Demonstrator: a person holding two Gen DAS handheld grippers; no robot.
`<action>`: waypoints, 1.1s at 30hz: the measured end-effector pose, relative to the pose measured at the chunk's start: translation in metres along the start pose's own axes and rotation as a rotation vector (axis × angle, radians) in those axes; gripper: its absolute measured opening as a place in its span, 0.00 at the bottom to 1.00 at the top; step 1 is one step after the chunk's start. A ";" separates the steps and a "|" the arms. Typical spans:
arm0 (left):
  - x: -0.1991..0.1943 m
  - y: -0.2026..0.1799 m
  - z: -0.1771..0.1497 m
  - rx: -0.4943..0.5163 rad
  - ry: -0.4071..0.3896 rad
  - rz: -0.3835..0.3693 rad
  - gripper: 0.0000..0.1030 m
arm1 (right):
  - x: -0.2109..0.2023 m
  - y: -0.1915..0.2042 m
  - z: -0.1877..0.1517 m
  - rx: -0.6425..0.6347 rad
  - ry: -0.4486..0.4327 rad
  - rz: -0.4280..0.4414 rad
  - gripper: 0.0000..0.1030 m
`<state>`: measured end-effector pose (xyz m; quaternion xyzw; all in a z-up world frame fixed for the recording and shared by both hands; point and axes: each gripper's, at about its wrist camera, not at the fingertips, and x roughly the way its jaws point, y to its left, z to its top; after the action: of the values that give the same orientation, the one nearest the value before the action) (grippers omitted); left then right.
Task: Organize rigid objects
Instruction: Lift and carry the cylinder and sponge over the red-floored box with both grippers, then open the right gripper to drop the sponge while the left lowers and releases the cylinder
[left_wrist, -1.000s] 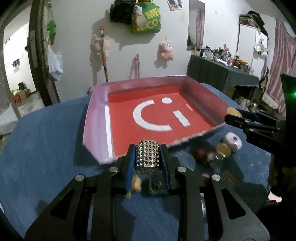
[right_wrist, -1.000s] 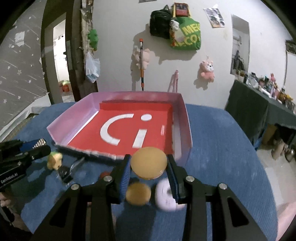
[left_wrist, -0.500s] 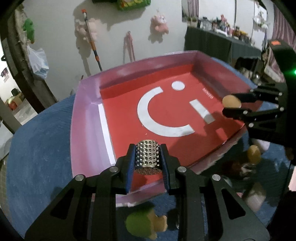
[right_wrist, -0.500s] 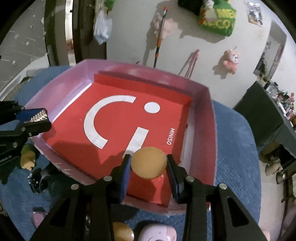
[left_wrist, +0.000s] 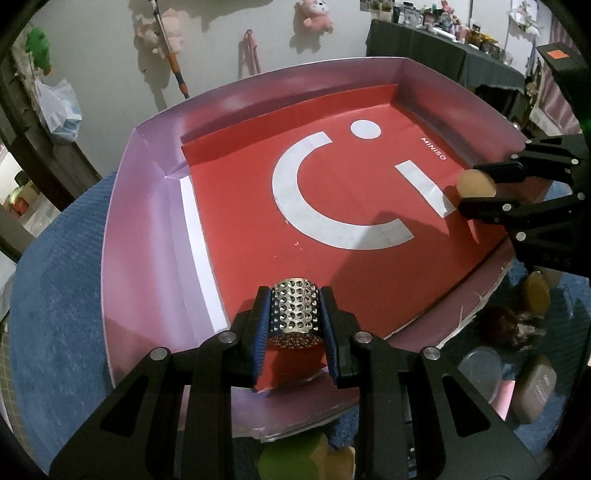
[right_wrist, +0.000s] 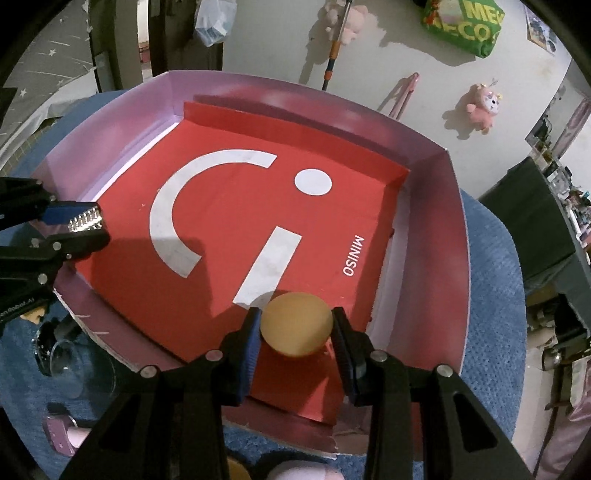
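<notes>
A shallow red box (left_wrist: 155, 206) (right_wrist: 428, 206) with pink walls and a white smile mark lies on the blue cloth. My left gripper (left_wrist: 294, 321) is shut on a perforated silver metal cylinder (left_wrist: 295, 308) and hangs over the box's near left edge. The right wrist view shows that cylinder (right_wrist: 85, 220) side-on in the left gripper at the box's left wall. My right gripper (right_wrist: 297, 332) is shut on a round tan disc (right_wrist: 296, 323) above the box's near right corner. In the left wrist view the disc (left_wrist: 475, 184) shows edge-on in the right gripper.
Outside the box's near edge lie a green-and-yellow toy (left_wrist: 295, 459), a tan round piece (left_wrist: 537, 295), a dark red ball (left_wrist: 496, 323), a clear lid (left_wrist: 480, 373) and a brown case (left_wrist: 535, 387). A dark cluttered table (left_wrist: 443, 51) stands against the far wall.
Both grippers have moved forward and tipped downward, from above the loose items on the cloth to over the red box, each still holding its object.
</notes>
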<state>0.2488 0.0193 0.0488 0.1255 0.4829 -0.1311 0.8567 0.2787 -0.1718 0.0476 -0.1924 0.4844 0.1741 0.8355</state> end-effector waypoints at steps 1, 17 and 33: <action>0.000 0.000 0.000 0.001 0.001 -0.001 0.24 | 0.000 0.000 0.000 0.000 0.001 0.001 0.38; 0.001 0.001 0.002 0.024 0.005 -0.018 0.24 | 0.004 0.000 0.003 -0.009 0.015 0.015 0.43; -0.018 0.007 0.003 -0.034 -0.051 -0.095 0.24 | -0.016 0.005 0.002 -0.015 -0.044 0.023 0.68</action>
<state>0.2444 0.0266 0.0660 0.0846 0.4682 -0.1665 0.8636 0.2699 -0.1678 0.0621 -0.1892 0.4668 0.1913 0.8424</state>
